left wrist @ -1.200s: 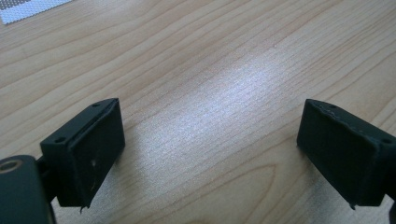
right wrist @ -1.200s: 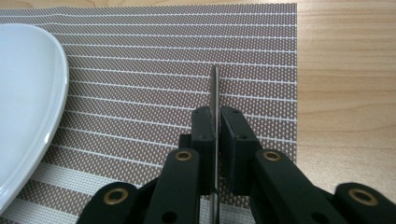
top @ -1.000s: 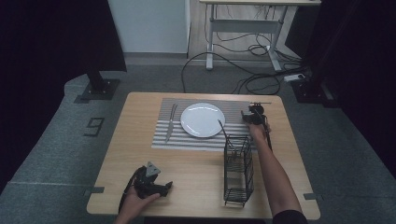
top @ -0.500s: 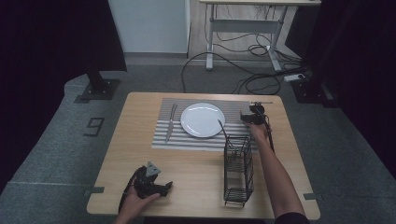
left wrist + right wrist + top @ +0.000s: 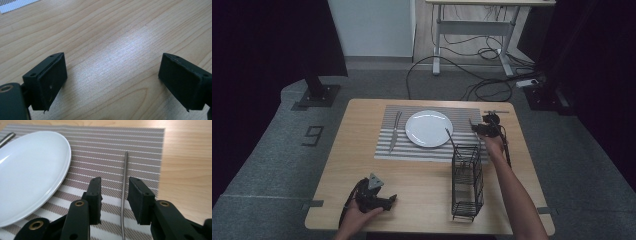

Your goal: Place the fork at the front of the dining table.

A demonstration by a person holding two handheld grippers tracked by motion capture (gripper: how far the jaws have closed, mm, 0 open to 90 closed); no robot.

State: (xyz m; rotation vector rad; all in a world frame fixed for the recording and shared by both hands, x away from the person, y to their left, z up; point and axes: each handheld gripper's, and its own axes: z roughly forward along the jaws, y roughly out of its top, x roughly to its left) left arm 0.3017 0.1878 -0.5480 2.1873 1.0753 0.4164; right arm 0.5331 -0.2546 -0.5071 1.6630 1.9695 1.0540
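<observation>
Right gripper (image 5: 482, 127) poised over a metal utensil handle (image 5: 124, 187) on the striped placemat (image 5: 412, 150).
High view: left gripper (image 5: 374, 197) rests near the table's (image 5: 422, 185) front edge. Left gripper view: jaws spread wide, empty. Right gripper view: jaws parted astride the handle, beside the white plate (image 5: 27, 170).

The counter (image 5: 422, 177) is pale wood with a smooth, faintly shiny grain. The placemat (image 5: 140, 150) is coarse woven mesh, matt. The plate (image 5: 27, 170) looks glossy white ceramic. The utensil handle (image 5: 124, 182) is brushed metal; the right gripper (image 5: 113, 195) matt black plastic.
</observation>
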